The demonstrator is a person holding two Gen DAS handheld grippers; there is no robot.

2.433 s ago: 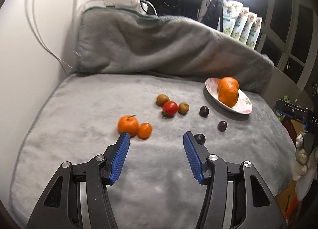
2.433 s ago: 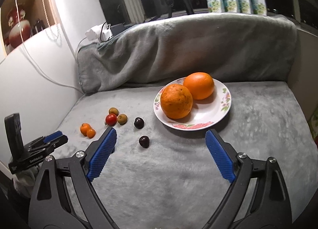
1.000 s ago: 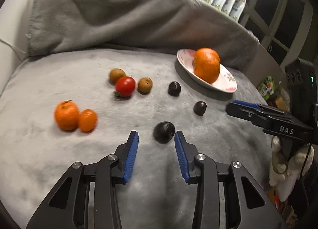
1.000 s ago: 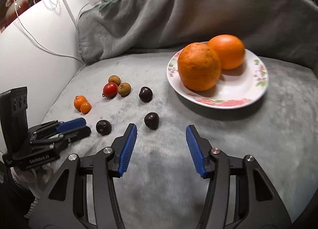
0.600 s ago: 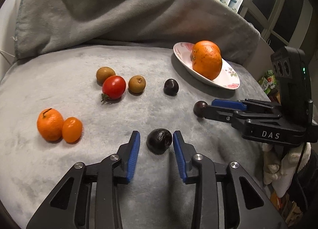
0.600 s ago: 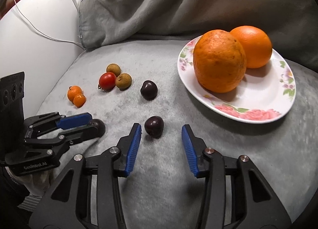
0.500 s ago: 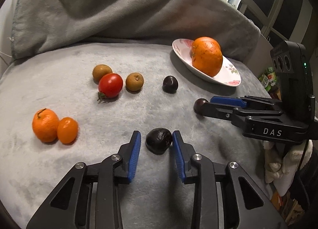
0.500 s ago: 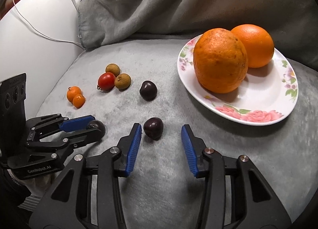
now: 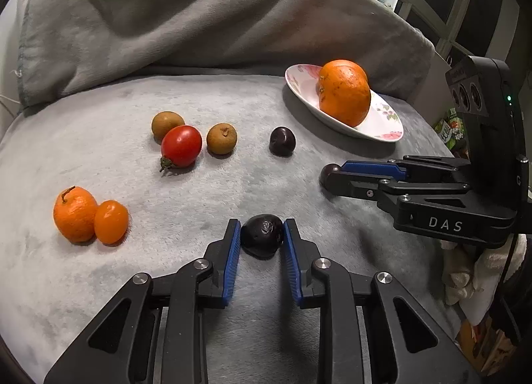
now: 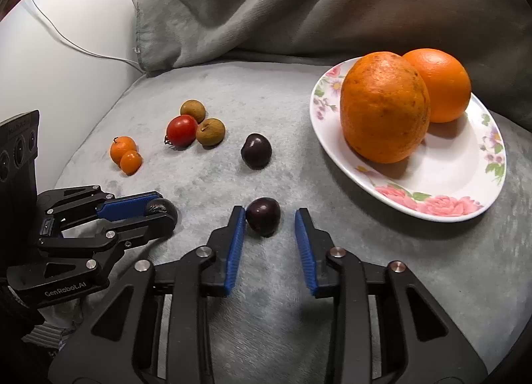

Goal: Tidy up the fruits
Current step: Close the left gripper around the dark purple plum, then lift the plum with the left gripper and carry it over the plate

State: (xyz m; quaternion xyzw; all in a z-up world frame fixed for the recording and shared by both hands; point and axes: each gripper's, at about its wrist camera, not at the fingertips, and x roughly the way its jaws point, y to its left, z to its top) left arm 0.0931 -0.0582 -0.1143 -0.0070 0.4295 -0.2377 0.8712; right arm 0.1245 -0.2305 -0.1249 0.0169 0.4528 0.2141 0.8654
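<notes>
Dark plums (image 9: 262, 238) (image 10: 263, 219), small fruits (image 9: 181, 146), plated oranges (image 10: 385, 107) on blanket.

Both my views sharp, lit brightly from above; soft shadows under fruit, heavy fisheye bend, dark vignetted corners.

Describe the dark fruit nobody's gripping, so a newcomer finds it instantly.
Start at the floral plate holding two oranges. Just left of it on the grey blanket lies a dark plum, beside the brown fruits. Unlike the other two plums, no gripper flanks it.
</notes>
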